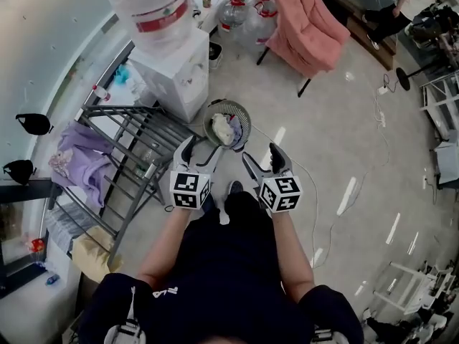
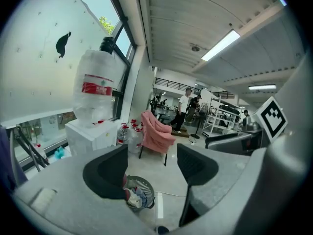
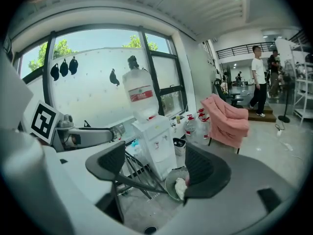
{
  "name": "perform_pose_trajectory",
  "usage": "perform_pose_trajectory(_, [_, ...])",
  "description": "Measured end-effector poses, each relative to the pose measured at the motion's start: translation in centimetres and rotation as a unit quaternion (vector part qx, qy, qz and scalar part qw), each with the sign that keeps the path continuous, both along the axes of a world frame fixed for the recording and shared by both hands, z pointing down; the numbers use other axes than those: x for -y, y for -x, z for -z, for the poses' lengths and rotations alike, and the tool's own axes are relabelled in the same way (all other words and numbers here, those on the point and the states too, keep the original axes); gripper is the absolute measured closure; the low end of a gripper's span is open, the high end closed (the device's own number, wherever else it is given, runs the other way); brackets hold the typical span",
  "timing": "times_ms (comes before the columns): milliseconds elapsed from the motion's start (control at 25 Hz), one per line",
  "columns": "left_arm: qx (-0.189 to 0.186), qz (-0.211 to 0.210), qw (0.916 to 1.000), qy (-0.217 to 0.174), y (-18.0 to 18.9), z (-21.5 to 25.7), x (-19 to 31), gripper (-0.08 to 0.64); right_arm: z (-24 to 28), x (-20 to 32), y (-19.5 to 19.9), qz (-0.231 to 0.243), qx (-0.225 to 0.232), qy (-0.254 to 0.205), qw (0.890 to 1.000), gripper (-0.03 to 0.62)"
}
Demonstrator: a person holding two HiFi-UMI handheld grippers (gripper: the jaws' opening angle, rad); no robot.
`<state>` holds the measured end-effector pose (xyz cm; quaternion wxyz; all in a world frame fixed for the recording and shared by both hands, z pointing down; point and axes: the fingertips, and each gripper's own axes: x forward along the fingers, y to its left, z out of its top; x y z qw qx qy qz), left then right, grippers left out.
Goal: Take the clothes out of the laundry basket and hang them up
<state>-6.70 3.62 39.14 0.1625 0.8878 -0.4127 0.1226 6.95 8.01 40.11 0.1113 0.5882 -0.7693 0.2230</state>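
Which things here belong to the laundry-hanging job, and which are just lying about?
Belong to the job:
round grey mesh laundry basket
pale clothes inside it
grey metal drying rack
purple garment draped on the rack
left gripper and right gripper, both open and empty

Just lying about:
white water dispenser with its bottle
spare water bottles
pink armchair
white floor cable

The laundry basket (image 2: pixel 148 195) is being partly hidden behind the left hand-held gripper's (image 2: pixel 151 171) jaw; its clothes (image 1: pixel 222 129) are being rendered indistinct.
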Motion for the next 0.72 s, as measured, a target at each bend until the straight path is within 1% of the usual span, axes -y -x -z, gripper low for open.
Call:
perform_pose_trajectory(200, [0.016,-0.011,0.9996,0.020,-1.8,-2.6,2.2,0.249,-3.1,2.1,-1.1,0.009,0.006,0.027,1.000,0.210])
perform_pose_trajectory(360, [0.035,0.000,0.9987,0.038,-2.9,-4.4,5.0,0.249,-5.4,5.1,-2.8,0.020,0.016,0.046,0.999,0.210])
perform_pose_trajectory(480, [0.039,0.004,0.9980,0.049,-5.2,-6.0,7.4,0.249,-6.9,8.0,-5.2,0.031,0.006,0.056,0.998,0.210])
perform_pose_trajectory(560, [0.052,0.000,0.9972,0.053,-6.8,-7.7,9.5,0.249,-8.5,10.6,-6.6,0.038,-0.006,0.055,0.998,0.211])
perform_pose_trajectory(720, [0.062,0.009,0.9947,0.081,-9.7,-12.4,13.3,0.250,-13.6,14.6,-8.7,0.061,-0.017,0.074,0.995,0.220])
